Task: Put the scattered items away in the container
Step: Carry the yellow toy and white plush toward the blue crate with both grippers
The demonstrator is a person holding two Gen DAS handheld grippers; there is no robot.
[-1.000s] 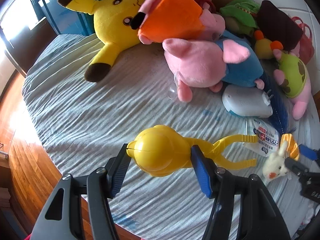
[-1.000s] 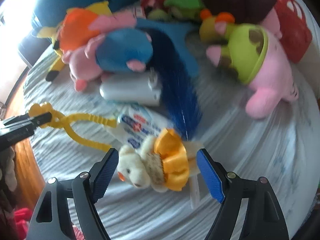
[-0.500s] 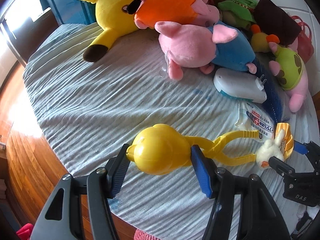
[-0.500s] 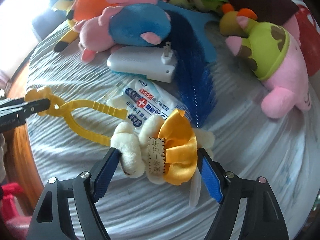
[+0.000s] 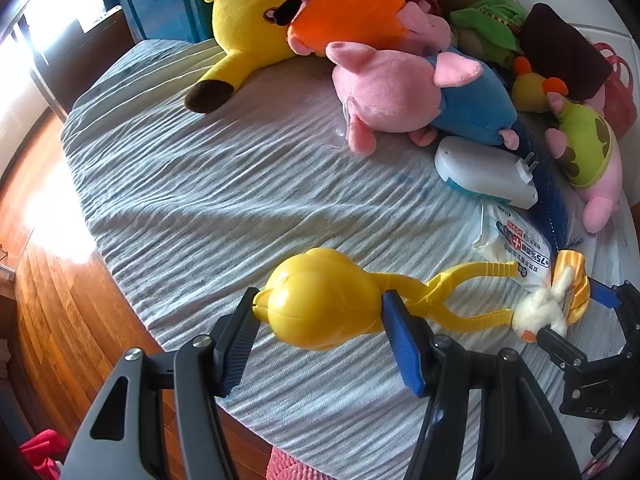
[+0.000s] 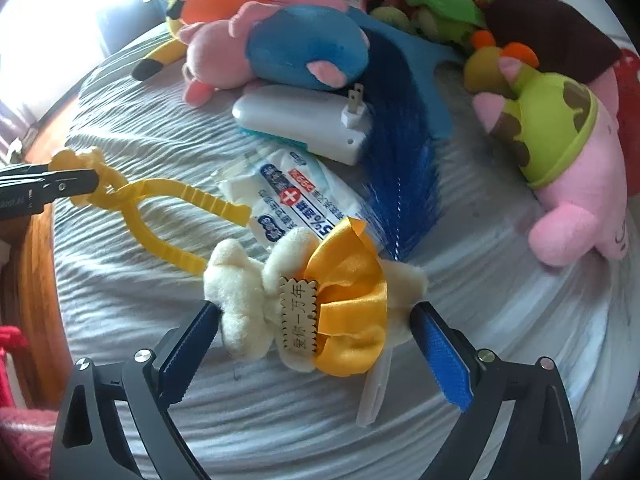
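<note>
Fingers of the left gripper press both sides of the yellow snowball clamp at its round head, gripping it, with its two handles splaying toward 3 o'clock above the grey bedsheet. At 3 o'clock the right gripper, about half open, has its blue pads against either end of the small white plush in an orange satin dress, with the wipes packet at 12 o'clock just behind it. Compared with a second ago, the right gripper has narrowed onto the plush, while the left holds the clamp as before.
</note>
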